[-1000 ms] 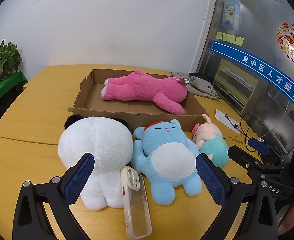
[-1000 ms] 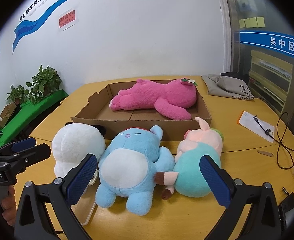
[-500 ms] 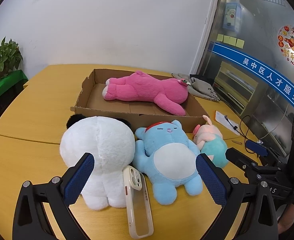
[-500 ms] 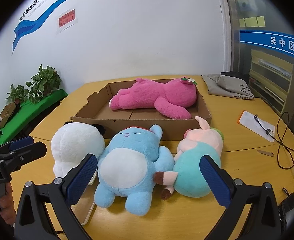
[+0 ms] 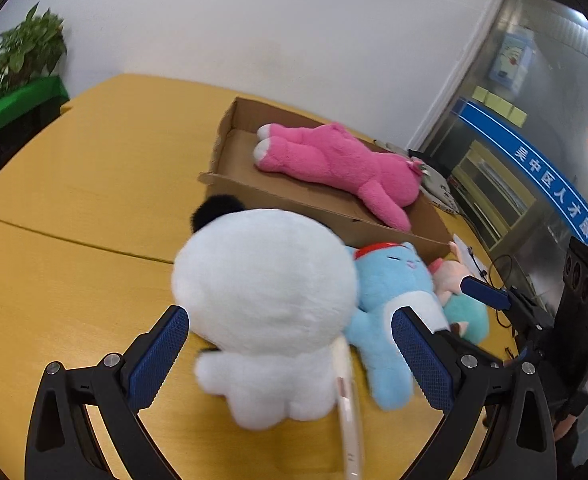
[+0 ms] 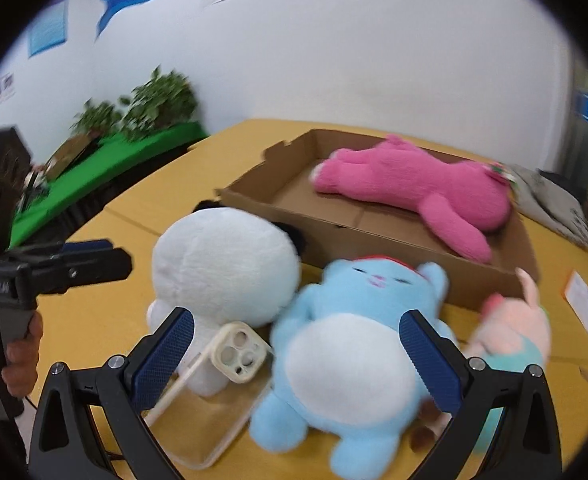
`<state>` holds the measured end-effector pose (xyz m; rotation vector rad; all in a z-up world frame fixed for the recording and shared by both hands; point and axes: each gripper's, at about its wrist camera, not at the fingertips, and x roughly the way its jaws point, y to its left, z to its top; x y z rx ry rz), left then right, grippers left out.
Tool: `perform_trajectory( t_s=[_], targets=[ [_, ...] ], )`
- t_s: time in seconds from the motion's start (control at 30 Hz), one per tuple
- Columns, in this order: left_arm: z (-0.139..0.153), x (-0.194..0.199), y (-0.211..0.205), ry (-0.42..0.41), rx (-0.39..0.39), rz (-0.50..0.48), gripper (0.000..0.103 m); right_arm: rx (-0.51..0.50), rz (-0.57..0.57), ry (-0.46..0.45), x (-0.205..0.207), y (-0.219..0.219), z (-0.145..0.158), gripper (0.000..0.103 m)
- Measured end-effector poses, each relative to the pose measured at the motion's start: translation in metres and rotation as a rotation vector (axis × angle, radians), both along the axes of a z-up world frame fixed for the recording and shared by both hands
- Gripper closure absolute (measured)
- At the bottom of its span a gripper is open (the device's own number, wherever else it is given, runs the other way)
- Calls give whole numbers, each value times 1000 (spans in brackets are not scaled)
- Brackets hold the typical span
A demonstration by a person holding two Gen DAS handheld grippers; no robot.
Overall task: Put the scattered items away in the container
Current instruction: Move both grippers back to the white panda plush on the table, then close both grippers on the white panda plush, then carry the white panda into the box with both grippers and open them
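Container: shallow brown cardboard box (image 5: 321,196) (image 6: 377,236), open-topped, on the yellow wooden table (image 5: 74,184) (image 6: 118,312), toward its far side.
In container: long pink plush toy (image 5: 333,162) (image 6: 413,188), lying on its side across the box floor.
Outside container, left: round white plush toy with black ears (image 5: 266,292) (image 6: 222,264), on the table just in front of the box's near wall.
Outside container, middle: light-blue plush bear with white belly and red cap (image 5: 393,292) (image 6: 353,344), on its back, touching the white toy.
Outside container, right: pink-and-teal plush toy (image 5: 459,300) (image 6: 513,336), against the blue bear; blurred.
Loose item: clear phone case with cream camera frame (image 6: 214,380) (image 5: 347,404), flat on the table, its camera end against the white toy's base.
Left claw (image 5: 290,360): spread wide, holding nothing; the white toy's lower part sits between the blue pads.
Right claw (image 6: 297,360): spread wide, holding nothing; the blue bear's belly lies between the pads.
Background: potted green plants (image 5: 18,56) (image 6: 142,104) by the white wall.
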<state>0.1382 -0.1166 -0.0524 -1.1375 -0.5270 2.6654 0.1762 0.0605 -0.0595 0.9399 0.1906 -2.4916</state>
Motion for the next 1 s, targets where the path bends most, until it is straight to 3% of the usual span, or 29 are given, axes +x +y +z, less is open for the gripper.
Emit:
perform_trajectory(
  t_s=[0.17,0.23,0.3,0.37,0.4,0.43,0.5,0.63,0.77,0.9,1.0],
  targets=[
    [-27,-38,-30,-57,48,-39,0,55,189,-56,-21,-54,-21,0],
    [-42,-53,-38,-100,59,-48,0,103,207,-58,-29,-74,-35,0],
    [-53,-62,-43,-108,120,-98,1,138,196,-44,-38,-87,-45,0],
    [-56,-66,-44,-100,124,-127,9,151,192,-51,-49,-96,-54,0],
    [-56,-67,-45,-92,139,-145,22,139,194,-58,-52,-97,-57,0],
    [-57,-68,-45,-90,166,-164,28,130,195,-59,-54,-96,-58,0],
    [-56,-69,-45,-91,167,-173,33,117,204,-56,-56,-97,-60,1],
    [-49,-59,-45,-63,157,-176,42,67,212,-39,-49,-95,-61,23],
    [-24,-46,-46,-20,134,-161,44,-75,214,-49,-44,-80,-49,38],
    [33,-46,-38,83,61,-186,44,-135,201,60,-29,-74,-14,39],
    [77,-77,-29,147,11,-224,44,-175,174,133,-40,-67,27,39]
  ],
)
